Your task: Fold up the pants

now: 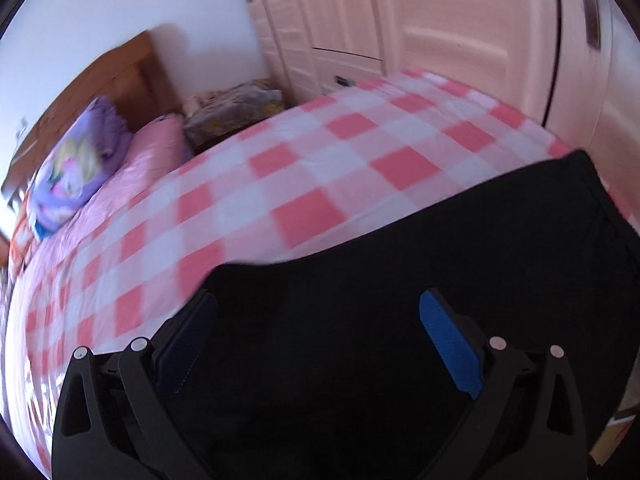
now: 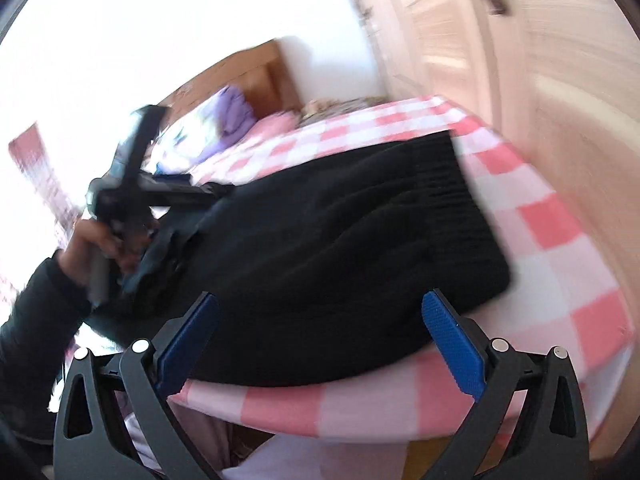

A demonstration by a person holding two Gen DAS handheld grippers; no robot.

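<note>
While the black pants [image 2: 340, 248] lie bunched on the pink-checked bedspread [image 2: 552, 264] near the bed's front edge, your right gripper [image 2: 320, 340] hangs just above their near hem, fingers spread wide and holding nothing. Your left gripper [image 1: 318, 340] sits over the dark cloth too, its blue pads [image 1: 450, 344] parted — no fabric pinched between them. Beyond the pants, a purple cushion [image 1: 80, 164] and pink pillow [image 1: 154, 148] rest against the wooden headboard [image 1: 120, 80], beside pale wardrobe doors [image 1: 440, 20].
</note>
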